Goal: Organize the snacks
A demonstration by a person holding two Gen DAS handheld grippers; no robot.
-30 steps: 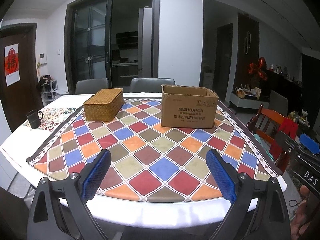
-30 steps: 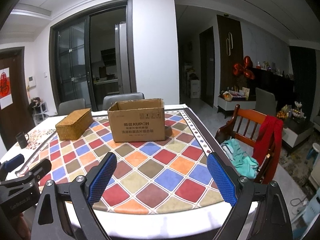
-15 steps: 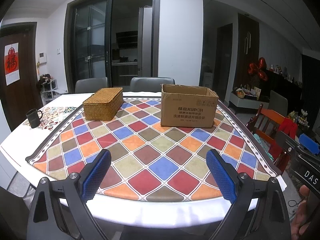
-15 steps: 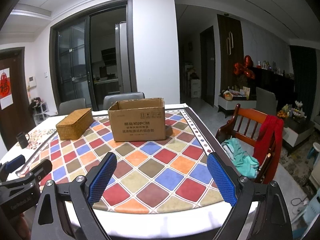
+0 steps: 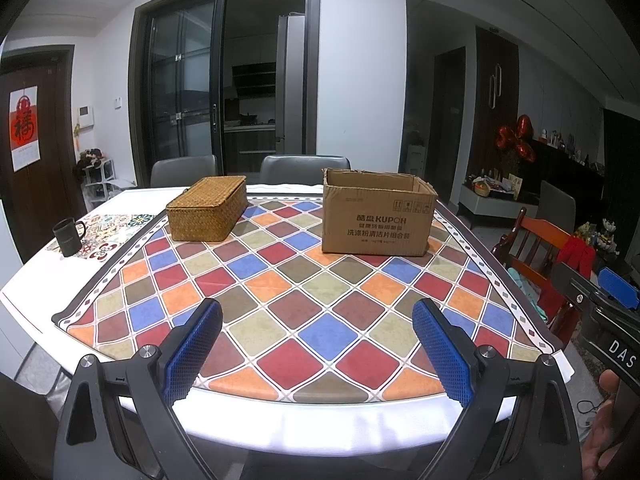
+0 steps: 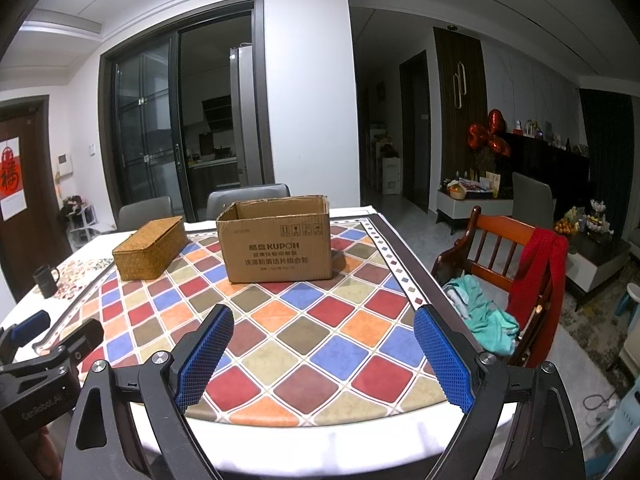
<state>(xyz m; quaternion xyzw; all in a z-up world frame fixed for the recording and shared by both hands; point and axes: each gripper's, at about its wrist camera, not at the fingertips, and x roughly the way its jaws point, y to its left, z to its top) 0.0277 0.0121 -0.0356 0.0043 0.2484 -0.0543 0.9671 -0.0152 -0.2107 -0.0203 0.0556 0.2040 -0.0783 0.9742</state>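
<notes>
At the far left of your tabletop (image 5: 36,280) a dark mug (image 5: 69,236) stands on a patterned mat (image 5: 116,232), apart from everything else. Next comes the woven basket (image 5: 208,208), lid on, resting at the far edge of the diamond-checked cloth (image 5: 304,304). To its right, with a gap between them, sits the open cardboard box (image 5: 378,220); you cannot see what lies inside it. No snacks show on the cloth. Your left tool (image 5: 316,344) hovers over the near edge, its 2 blue pads spread wide with nothing between them. Your right tool (image 6: 322,344) hangs beside it, spread just as wide and gripping nothing. Right of the tabletop a wooden chair (image 6: 504,248) carries a red garment (image 6: 540,272) and a teal cloth (image 6: 484,316)
</notes>
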